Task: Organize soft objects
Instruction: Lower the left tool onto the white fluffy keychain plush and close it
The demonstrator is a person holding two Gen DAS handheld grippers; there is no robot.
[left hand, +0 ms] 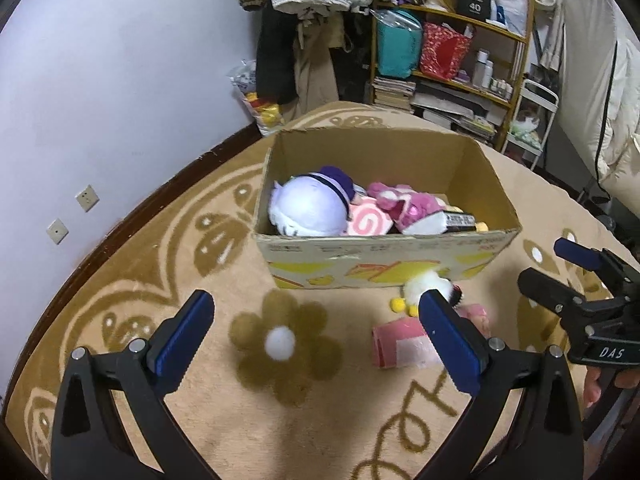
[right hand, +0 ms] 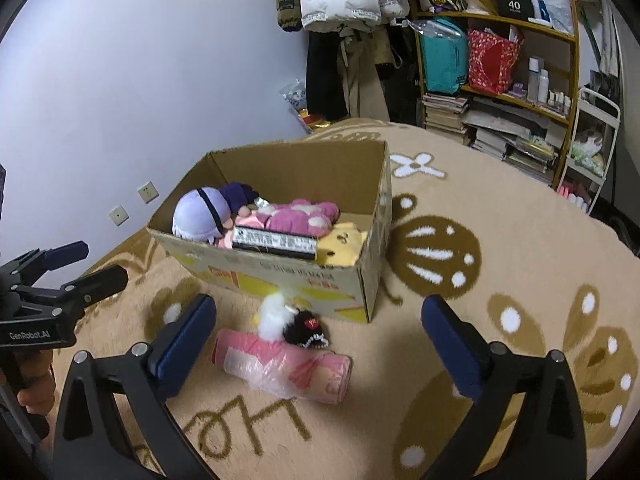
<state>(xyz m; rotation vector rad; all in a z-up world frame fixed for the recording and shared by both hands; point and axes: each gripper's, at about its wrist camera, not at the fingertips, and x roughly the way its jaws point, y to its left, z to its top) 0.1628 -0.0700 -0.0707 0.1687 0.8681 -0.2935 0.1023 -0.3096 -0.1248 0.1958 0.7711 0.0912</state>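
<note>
A cardboard box (left hand: pixel 384 256) (right hand: pixel 280 280) stands on the carpet holding several plush toys, among them a lilac round doll (left hand: pixel 308 208) (right hand: pixel 200 216) and a pink plush (left hand: pixel 404 204) (right hand: pixel 296 216). On the carpet in front of the box lie a pink soft roll in plastic wrap (right hand: pixel 280 360) (left hand: pixel 400 340) and a small white and black plush (right hand: pixel 296 320) (left hand: pixel 424 288). My right gripper (right hand: pixel 320 336) is open, its fingers either side of the roll and above it. My left gripper (left hand: pixel 316 320) is open over bare carpet, left of the roll.
A beige carpet with brown flower patterns (right hand: pixel 440 248) covers the floor. Behind the box are hanging coats (right hand: pixel 352 8), a wooden shelf with bags, books and bottles (right hand: pixel 500 72), and a white trolley (right hand: pixel 596 140). A lilac wall (left hand: pixel 100 80) runs along the left.
</note>
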